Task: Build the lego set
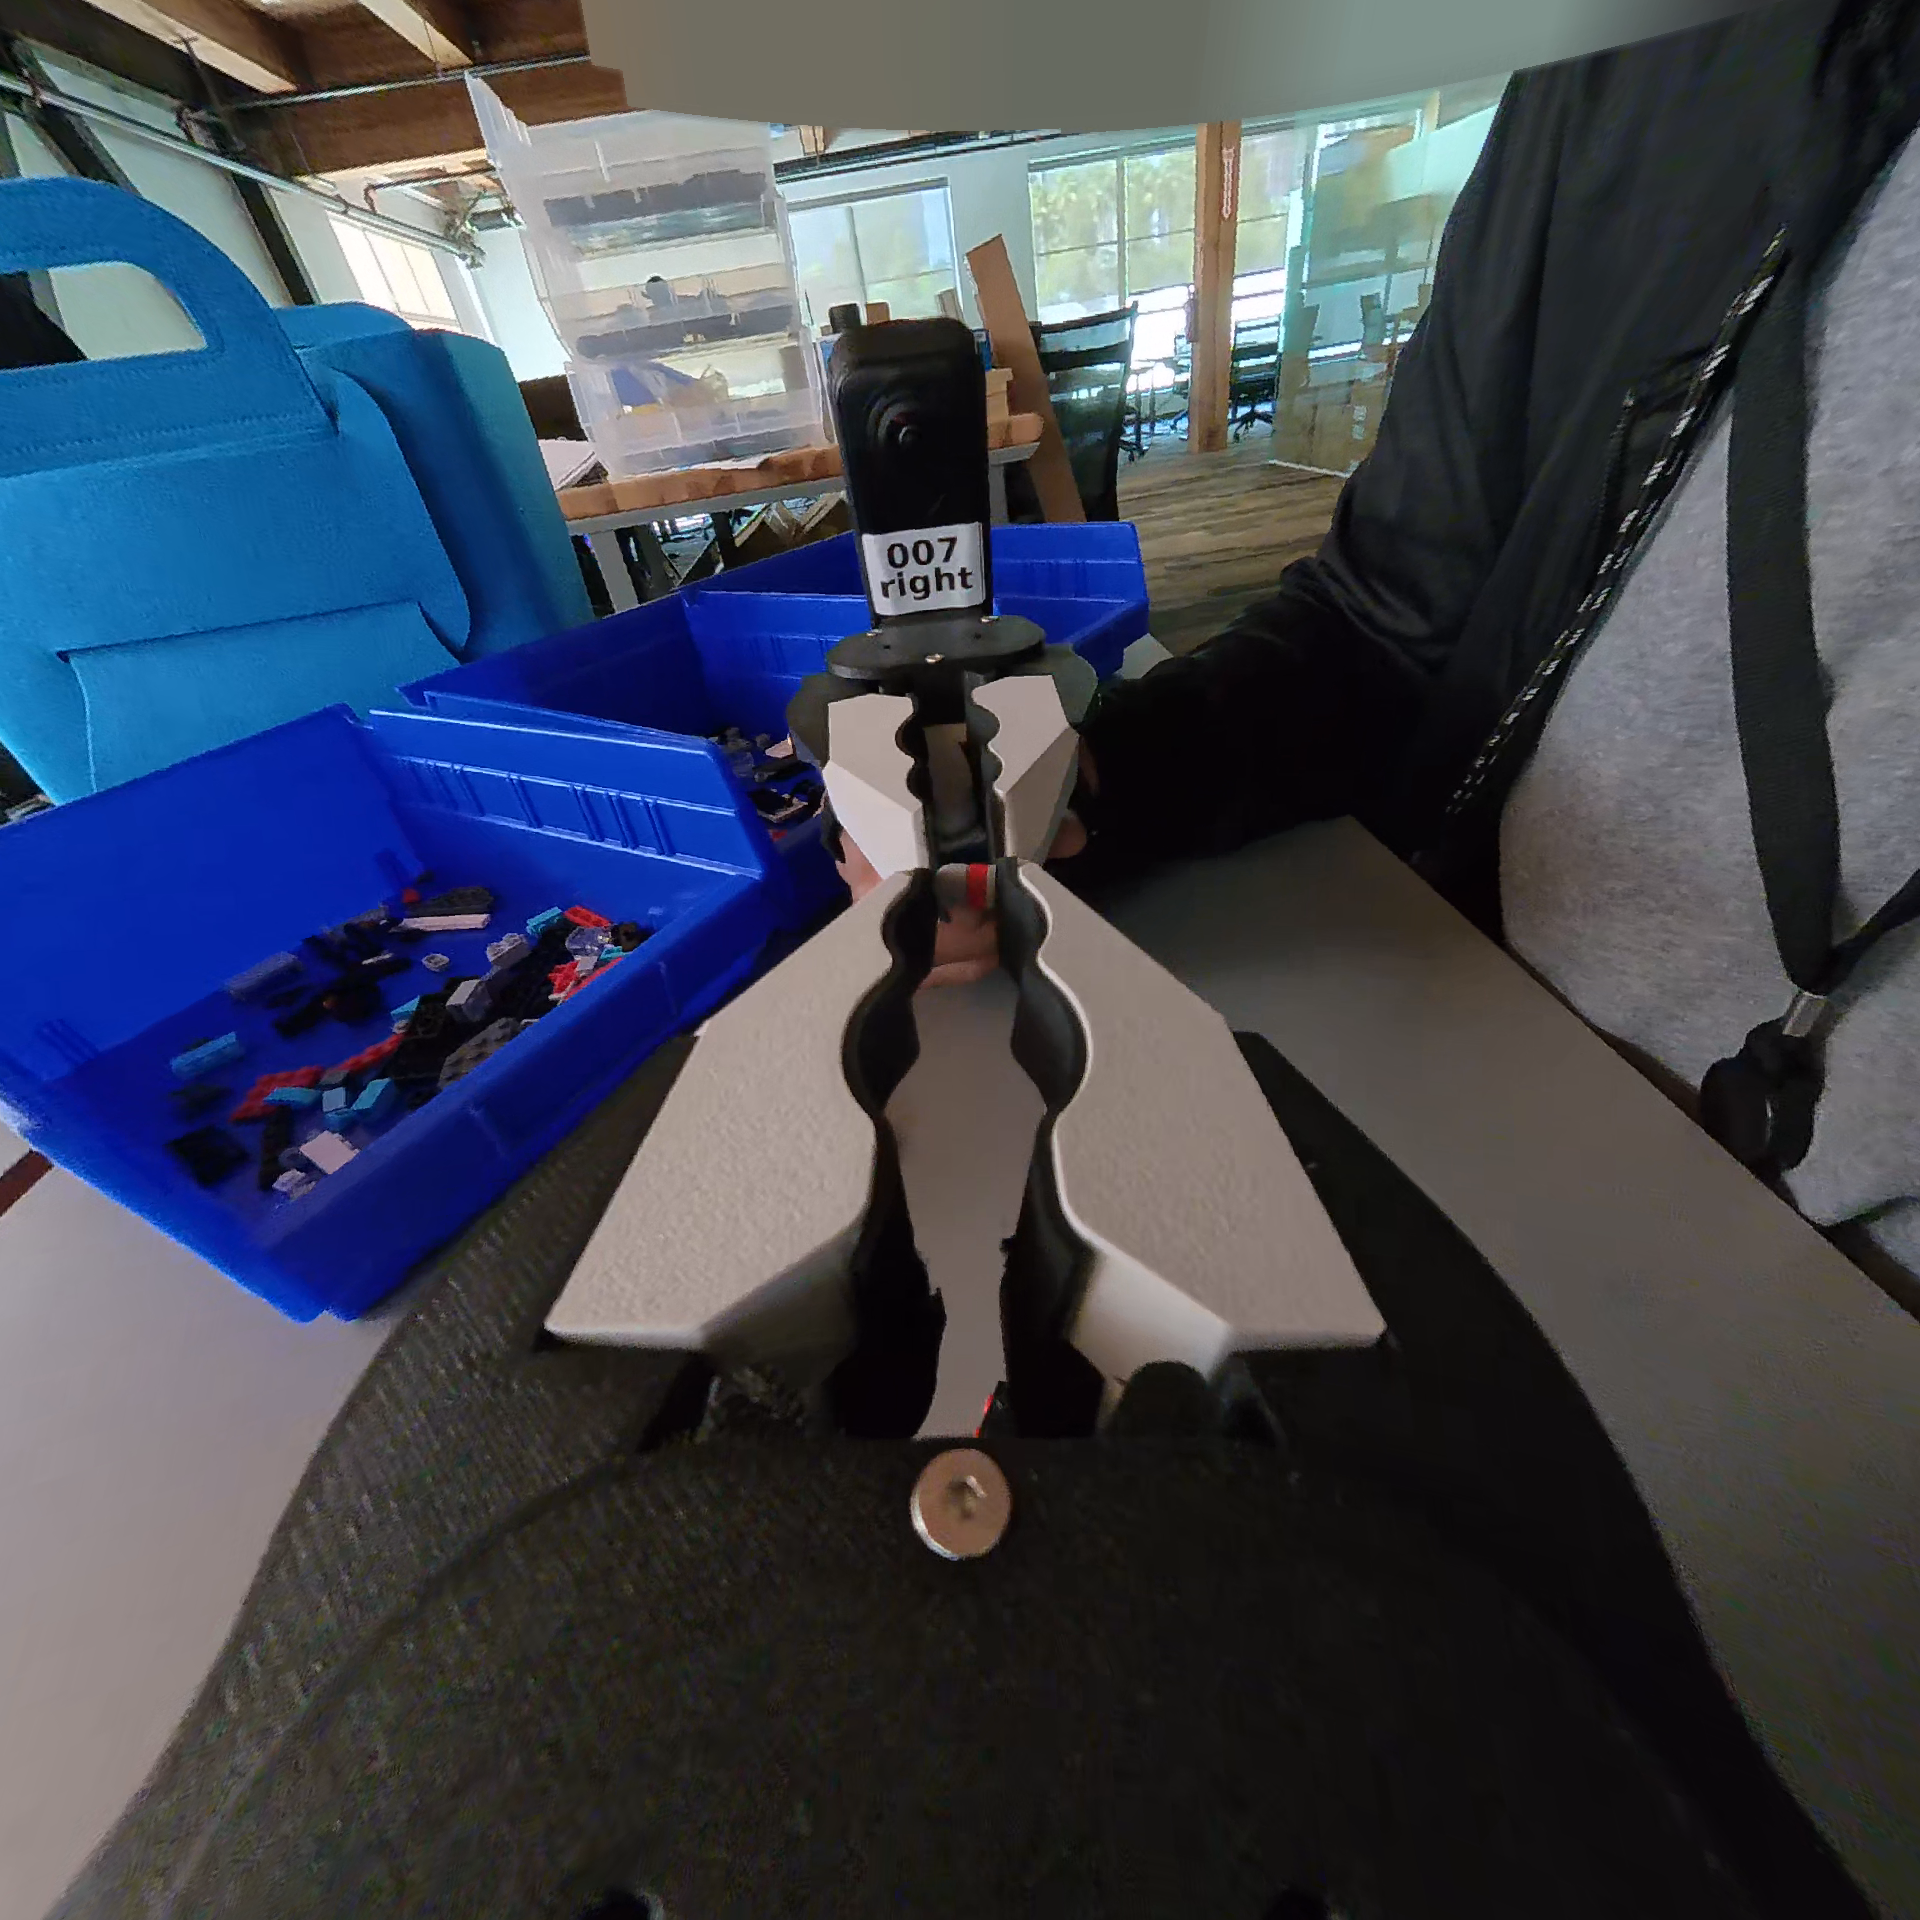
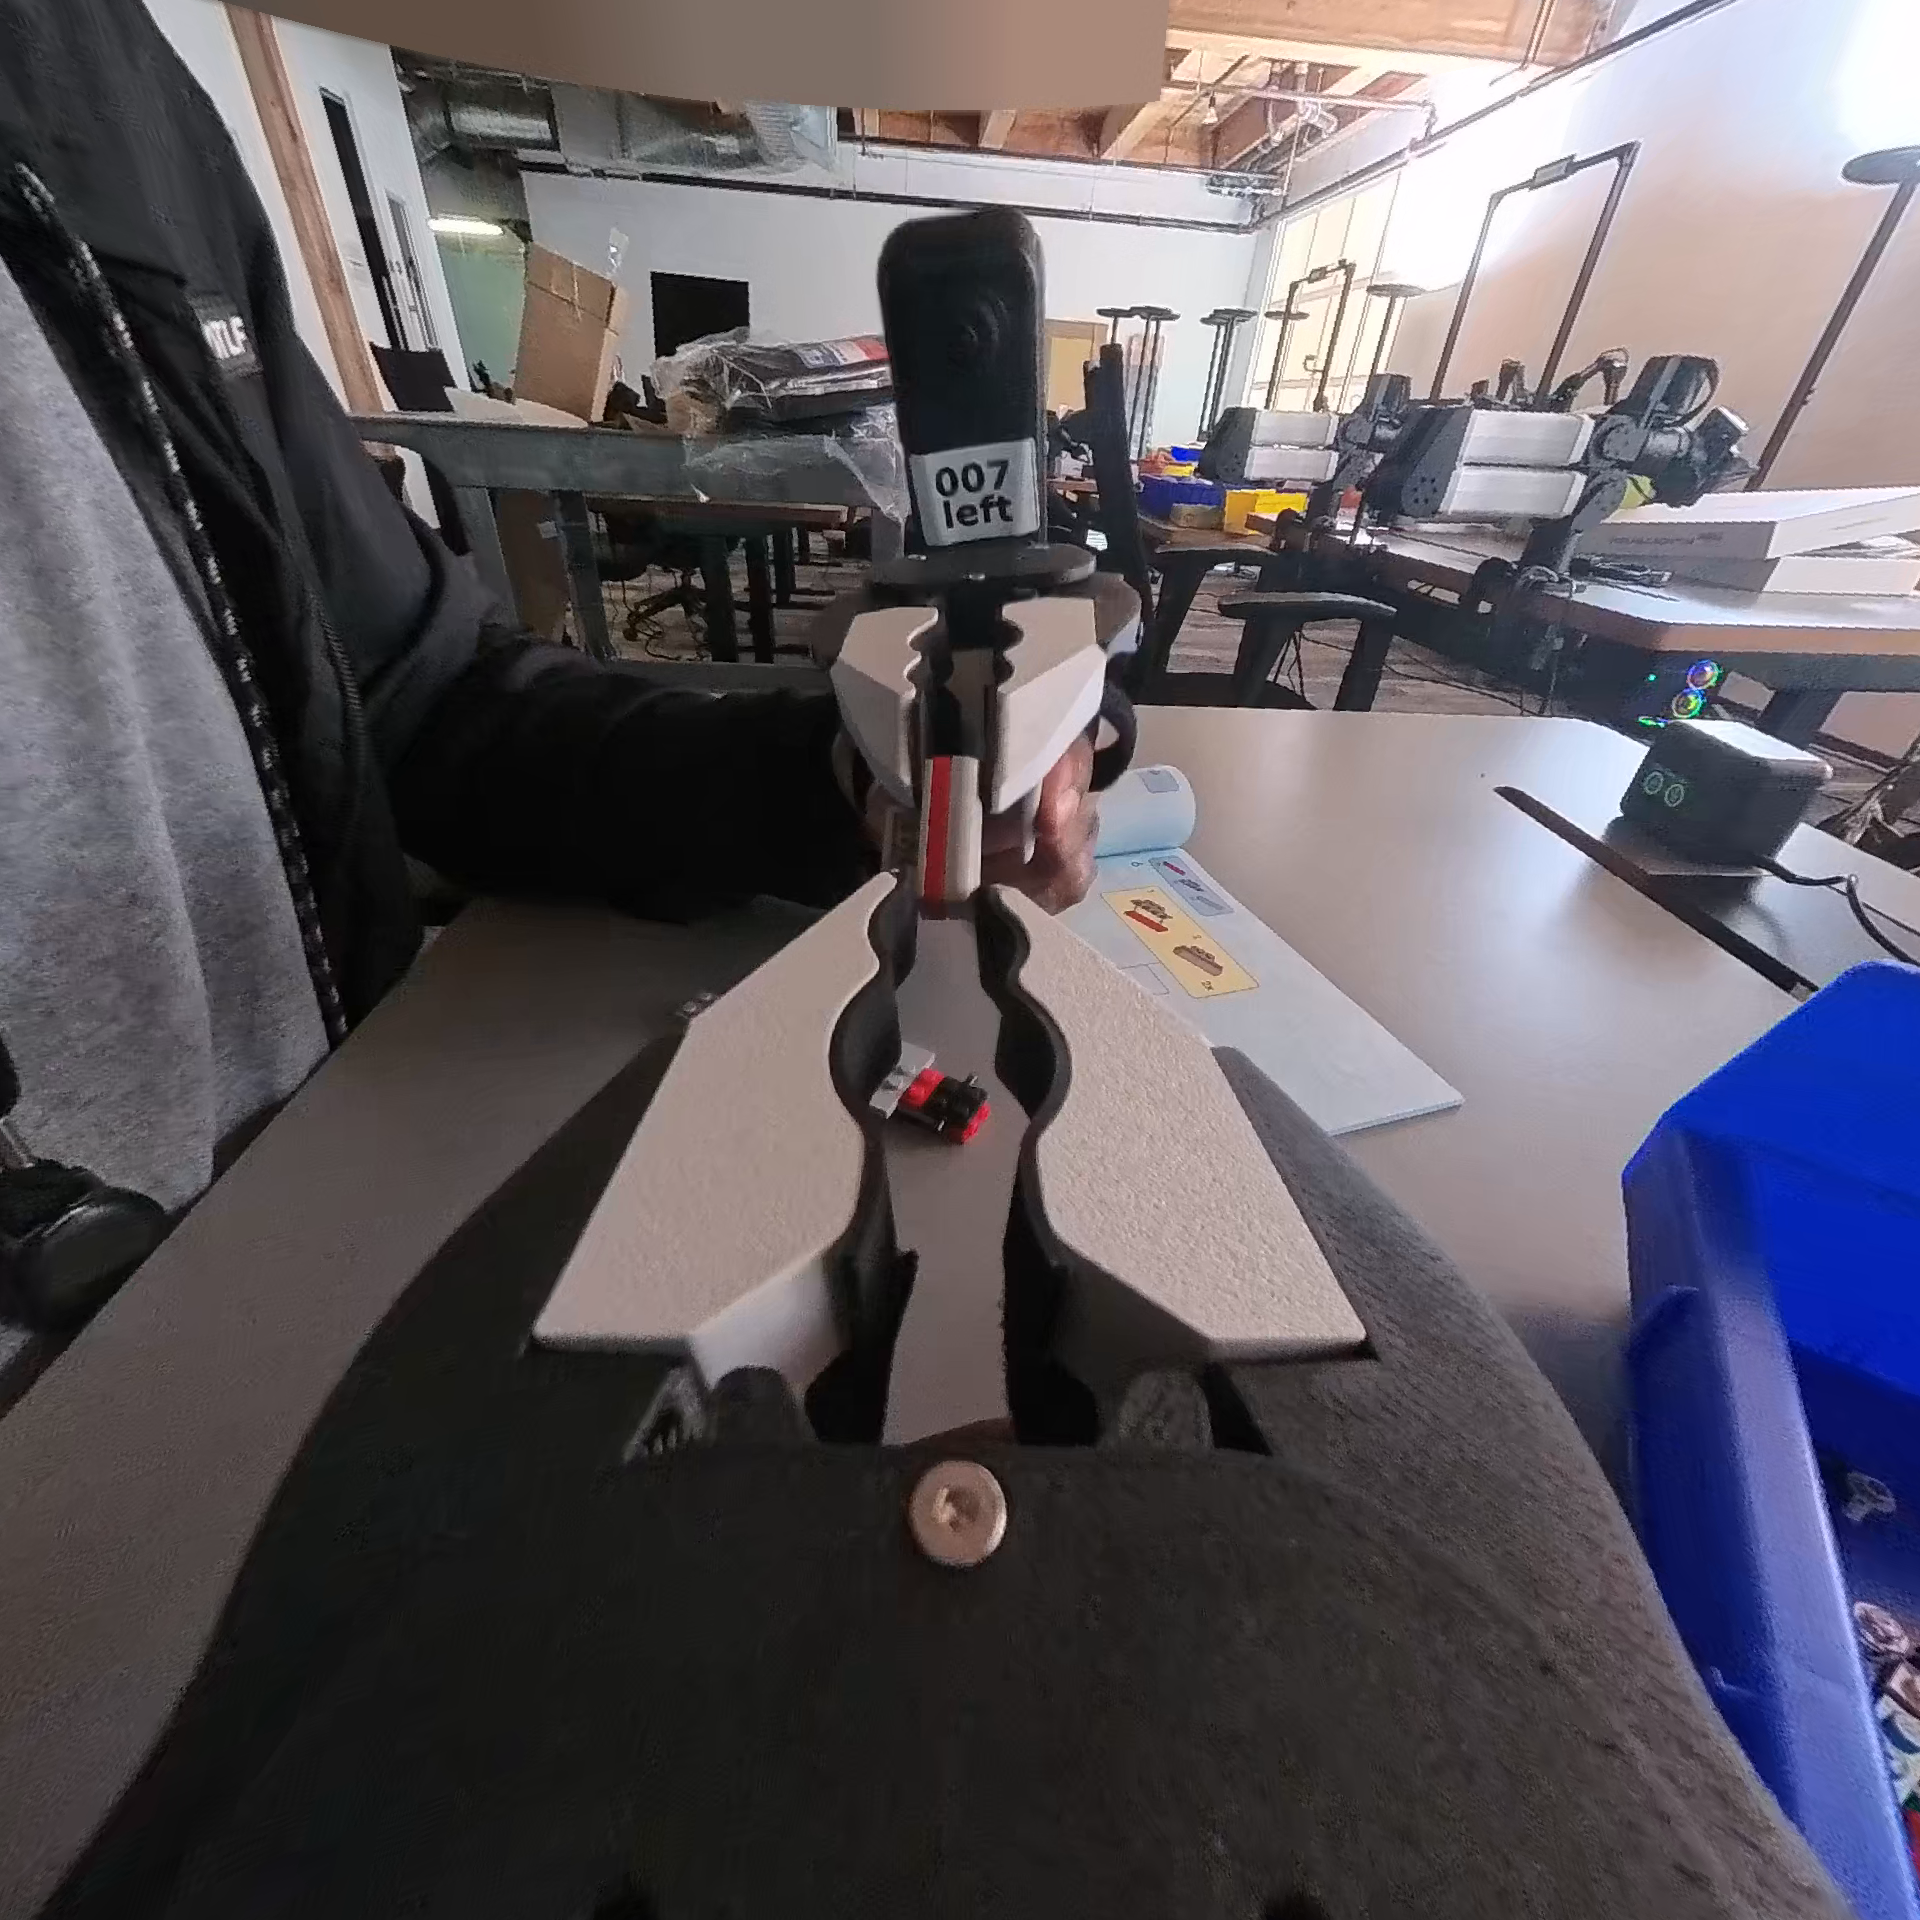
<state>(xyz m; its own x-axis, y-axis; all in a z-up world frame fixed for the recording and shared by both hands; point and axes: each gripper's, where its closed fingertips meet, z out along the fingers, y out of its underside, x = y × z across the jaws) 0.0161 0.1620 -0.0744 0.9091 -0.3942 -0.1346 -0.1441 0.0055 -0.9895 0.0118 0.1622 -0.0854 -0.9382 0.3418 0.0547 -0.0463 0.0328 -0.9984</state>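
Observation:
A narrow white lego assembly with a red stripe [image 2: 945, 821] is held in the air between both grippers, which face each other tip to tip. My left gripper [image 1: 966, 883] is shut on one end of the assembly [image 1: 964, 883]. My right gripper [image 2: 940, 896] closes on the other end. The left gripper also shows in the right wrist view [image 2: 948, 758], and the right gripper in the left wrist view [image 1: 961, 847]. A small red, black and grey build [image 2: 935, 1103] lies on the grey table [image 2: 1455, 831] under my right gripper.
An open instruction booklet [image 2: 1247, 997] lies on the table right of the grippers. Blue bins of loose bricks [image 1: 343, 997] stand on the left in the left wrist view, and one bin's wall [image 2: 1787, 1299] shows in the right wrist view. A small black box [image 2: 1720, 790] sits far right. The person's torso is close.

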